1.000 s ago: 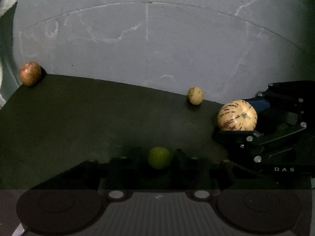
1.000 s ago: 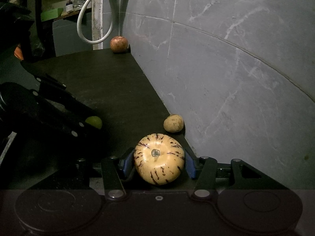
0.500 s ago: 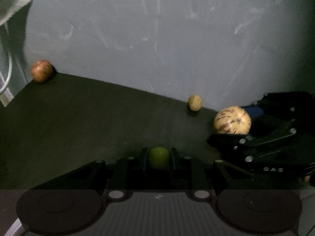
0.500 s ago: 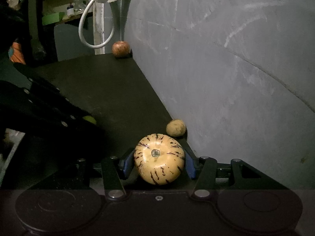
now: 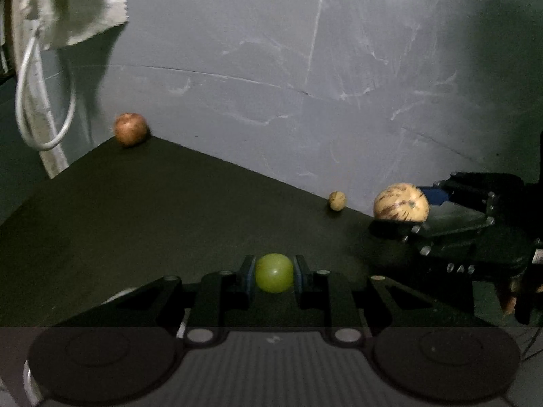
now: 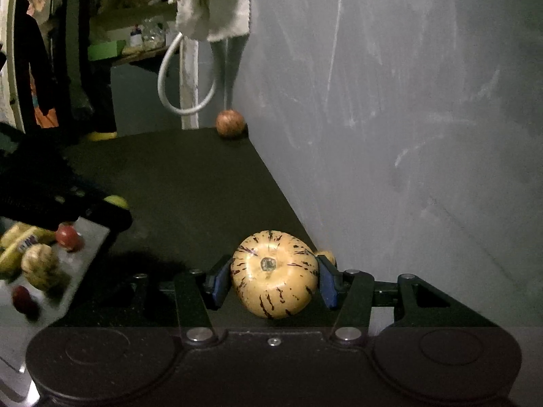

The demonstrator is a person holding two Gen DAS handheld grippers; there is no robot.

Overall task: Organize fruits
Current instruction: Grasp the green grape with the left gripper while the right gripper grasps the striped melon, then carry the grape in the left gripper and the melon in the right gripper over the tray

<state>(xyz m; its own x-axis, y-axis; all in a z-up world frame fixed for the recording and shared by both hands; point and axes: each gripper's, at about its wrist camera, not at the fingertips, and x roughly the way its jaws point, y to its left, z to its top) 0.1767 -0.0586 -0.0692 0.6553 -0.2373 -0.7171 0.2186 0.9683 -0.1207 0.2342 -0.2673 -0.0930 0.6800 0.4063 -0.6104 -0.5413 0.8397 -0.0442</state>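
My left gripper (image 5: 273,273) is shut on a small green fruit (image 5: 273,272), held above the dark tabletop (image 5: 152,224). My right gripper (image 6: 273,279) is shut on a yellow melon with purple streaks (image 6: 274,273), its blue pads pressing both sides. In the left wrist view the same melon (image 5: 400,202) and right gripper (image 5: 400,210) sit at the right. A small tan fruit (image 5: 337,200) lies by the wall, mostly hidden behind the melon in the right wrist view. A reddish apple (image 5: 130,128) rests in the far corner (image 6: 230,122).
A grey tray (image 6: 86,240) at the left of the right wrist view holds bananas (image 6: 15,240), small red fruits (image 6: 68,236) and a pale lumpy fruit (image 6: 39,264). A grey wall (image 5: 339,84) bounds the table. A white cloth (image 5: 78,6) and cable loop (image 5: 44,101) hang at the far left.
Both grippers have risen with their fruits. The left gripper closed fully on the green fruit and lifted it. The tray of fruit has come into the right wrist view.
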